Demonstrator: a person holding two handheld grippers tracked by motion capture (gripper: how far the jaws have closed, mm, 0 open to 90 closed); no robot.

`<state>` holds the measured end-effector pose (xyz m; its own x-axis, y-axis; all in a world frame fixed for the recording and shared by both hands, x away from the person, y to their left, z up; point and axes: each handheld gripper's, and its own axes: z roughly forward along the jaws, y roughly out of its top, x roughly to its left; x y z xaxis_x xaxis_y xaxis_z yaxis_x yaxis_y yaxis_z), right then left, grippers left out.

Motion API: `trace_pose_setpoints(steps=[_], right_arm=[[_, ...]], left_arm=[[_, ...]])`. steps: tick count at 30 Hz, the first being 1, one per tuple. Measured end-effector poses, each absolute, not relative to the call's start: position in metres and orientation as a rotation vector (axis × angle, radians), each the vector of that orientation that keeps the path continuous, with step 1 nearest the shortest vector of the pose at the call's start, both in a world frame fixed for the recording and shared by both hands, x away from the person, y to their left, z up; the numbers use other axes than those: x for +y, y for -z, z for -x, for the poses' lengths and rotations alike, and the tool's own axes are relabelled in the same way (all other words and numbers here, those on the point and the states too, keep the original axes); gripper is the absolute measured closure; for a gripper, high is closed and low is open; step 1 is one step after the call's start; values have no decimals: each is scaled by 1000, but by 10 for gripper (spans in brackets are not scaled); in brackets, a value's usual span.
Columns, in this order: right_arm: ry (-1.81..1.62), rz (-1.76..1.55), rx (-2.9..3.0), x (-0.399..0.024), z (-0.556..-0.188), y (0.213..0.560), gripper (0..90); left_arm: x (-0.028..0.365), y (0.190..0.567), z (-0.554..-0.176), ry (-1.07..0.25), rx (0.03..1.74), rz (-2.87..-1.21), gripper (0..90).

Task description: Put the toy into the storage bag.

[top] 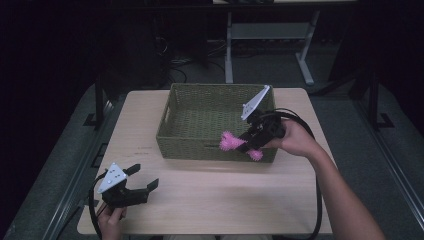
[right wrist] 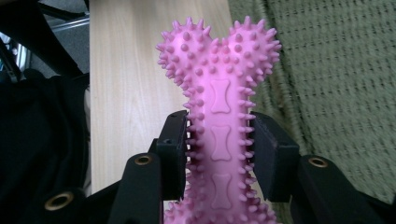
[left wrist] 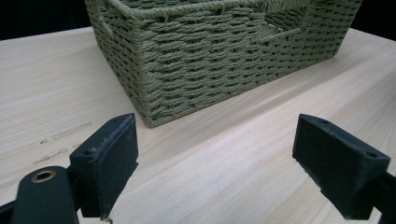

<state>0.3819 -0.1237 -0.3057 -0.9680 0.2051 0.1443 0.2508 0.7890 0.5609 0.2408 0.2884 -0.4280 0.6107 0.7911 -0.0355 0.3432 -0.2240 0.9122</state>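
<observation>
Pink spiked bone toy (right wrist: 218, 135) sits clamped by its shaft between the jaws of the right hand-held gripper (right wrist: 218, 154), which grasps it firmly across the narrow middle. In the high view the toy (top: 231, 142) hangs in the air at the near wall of the green woven basket (top: 190, 150), one knobbed end over the basket's rim and the other (top: 256, 155) showing in front of the wall, low beside the person's right hand (top: 292, 140).

As a judgement, the step in hand is the carry: the toy is lifted off the surface (top: 215, 200) and is being brought over the basket, not yet let go. The next move calls for taking the whole toy clear of the near rim, so that the trailing end no longer hangs outside, then lowering it toward the woven floor and opening the jaws.

Its long axis runs along the gripper's own line of sight, across the jaws' closing direction; in the high view it lies roughly level, slanting a little, with the leading double knob pointing left and toward the basket's inside.

Farther out, the left hand-held gripper (top: 131, 187) rests low over the surface near the front left corner, jaws spread wide with nothing between them, facing the basket's corner (left wrist: 149, 116).
</observation>
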Motion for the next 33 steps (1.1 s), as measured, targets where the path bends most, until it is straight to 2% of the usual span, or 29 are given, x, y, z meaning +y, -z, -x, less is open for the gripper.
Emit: trace_pose_setpoints(steps=[33], right_arm=[[907,449,-2874,-119,-433,292,584]], left_arm=[[287,428,-241,-544,906,-1821,139]])
